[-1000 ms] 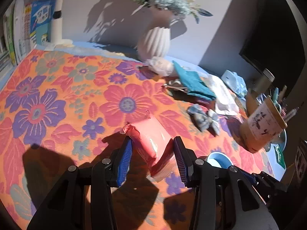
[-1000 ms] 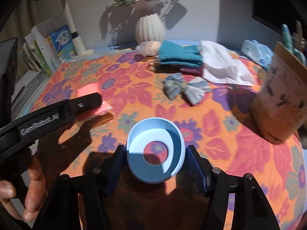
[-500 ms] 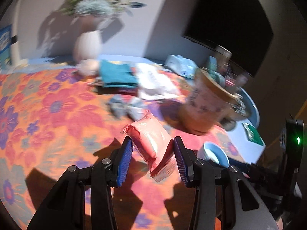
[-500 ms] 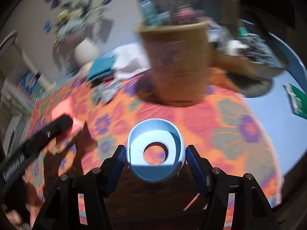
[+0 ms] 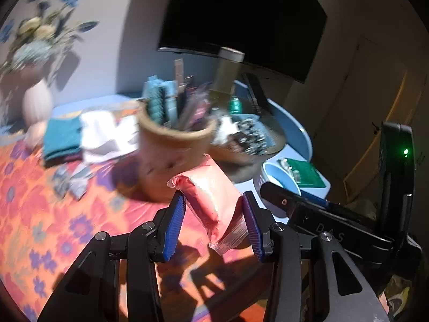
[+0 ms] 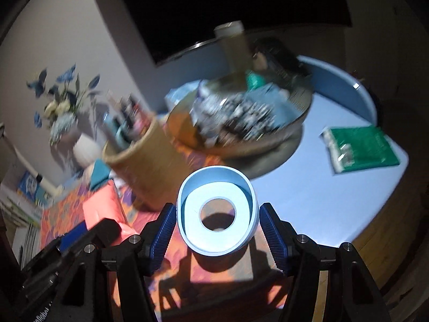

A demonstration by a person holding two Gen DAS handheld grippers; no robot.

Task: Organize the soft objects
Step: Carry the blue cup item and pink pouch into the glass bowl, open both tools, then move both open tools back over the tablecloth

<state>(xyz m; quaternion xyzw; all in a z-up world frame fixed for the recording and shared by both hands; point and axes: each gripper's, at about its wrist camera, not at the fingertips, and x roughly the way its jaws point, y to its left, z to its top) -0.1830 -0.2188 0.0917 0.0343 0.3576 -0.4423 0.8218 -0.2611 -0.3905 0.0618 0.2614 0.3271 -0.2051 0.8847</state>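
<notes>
The left gripper [image 5: 213, 221] clamps a pink wrapped pack [image 5: 211, 196] above the flowered cloth [image 5: 40, 209]. Beyond it stands a tan holder [image 5: 171, 155] full of pens; folded teal cloth [image 5: 63, 139] lies near the table's far edge.

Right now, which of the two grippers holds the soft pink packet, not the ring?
The left gripper: its blue pads clamp the pink packet. The right gripper grips the pale blue ring.

Black gripper [image 5: 213, 224] frames with silver screws, ribbed blue pads on the fingers [image 5: 173, 226].
</notes>
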